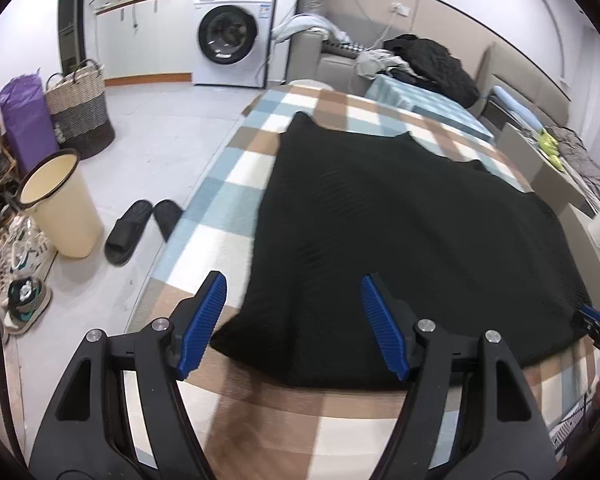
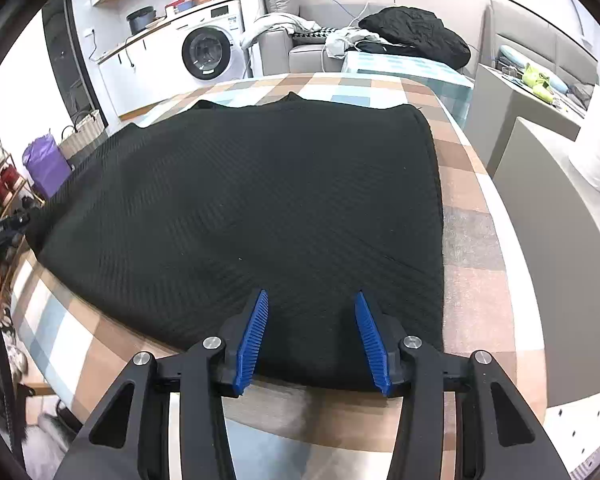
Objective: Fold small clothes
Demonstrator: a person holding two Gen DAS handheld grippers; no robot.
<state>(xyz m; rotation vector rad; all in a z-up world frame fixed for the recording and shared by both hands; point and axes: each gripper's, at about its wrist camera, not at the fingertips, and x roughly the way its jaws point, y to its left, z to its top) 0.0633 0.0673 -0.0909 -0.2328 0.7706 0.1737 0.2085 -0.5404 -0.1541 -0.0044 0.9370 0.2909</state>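
Observation:
A black ribbed knit garment [image 1: 400, 232] lies spread flat on a table with a blue, brown and white checked cloth [image 1: 228, 184]. My left gripper [image 1: 292, 280] hangs open over the garment's near left corner. Its left finger is over the checked cloth and its right finger over the knit. Nothing is pinched between the pads. In the right wrist view the same garment [image 2: 260, 200] fills the table, and my right gripper [image 2: 311, 294] stands open above its near hem towards the right corner, holding nothing. The right gripper's tip [image 1: 596, 324] shows at the left wrist view's right edge.
On the floor to the left are a cream bin [image 1: 60, 208], black slippers [image 1: 140, 224], sneakers [image 1: 20, 276], a woven basket [image 1: 80, 108] and a purple bag [image 1: 24, 116]. A washing machine [image 1: 232, 36] stands behind. A grey cabinet [image 2: 560, 240] adjoins the table's right side, and a sofa with a black coat [image 2: 416, 32] is beyond.

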